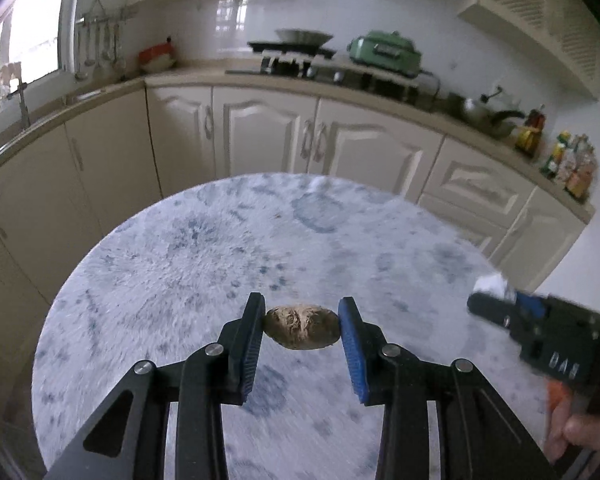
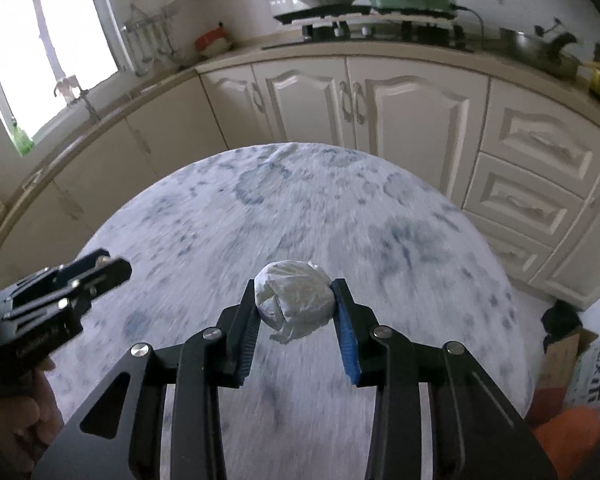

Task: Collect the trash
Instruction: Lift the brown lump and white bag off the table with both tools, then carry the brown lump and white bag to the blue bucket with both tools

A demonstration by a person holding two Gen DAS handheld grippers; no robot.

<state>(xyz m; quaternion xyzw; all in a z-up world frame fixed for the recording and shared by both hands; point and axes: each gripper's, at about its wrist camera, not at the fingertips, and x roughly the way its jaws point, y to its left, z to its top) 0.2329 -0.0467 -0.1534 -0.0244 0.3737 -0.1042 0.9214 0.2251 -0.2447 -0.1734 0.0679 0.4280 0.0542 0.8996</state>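
Two pieces of trash are held at once above the round table covered in pale blue-grey mottled plush [image 1: 172,264]: the left gripper [image 1: 302,326] is clamped on a crumpled brown paper ball [image 1: 302,327], and the right gripper [image 2: 296,304] is clamped on a wadded white tissue ball [image 2: 294,300]. In each wrist view the blue ribbed pads [image 1: 352,344] press against opposite flanks of the wad, which sits near the fingertips and clear of the tabletop. The left wrist view also shows the right gripper from the side, a tuft of white showing at its tip. For the step in hand, carrying both wads to a disposal point, the grip should be kept constant, since both wads are light, compressible and likely to slip if the jaws relax. Because each wad rides far out toward the tips rather than deep between the pads, smooth travel without abrupt wrist rolls is advisable (background blur in both views suggests brisk motion). No bin is identifiable with certainty; a cardboard box with printed bags [image 2: 568,360] stands on the floor to the right of the table and may be the destination. Release is best made directly over the receptacle, one hand after the other, so that the two tools do not collide.
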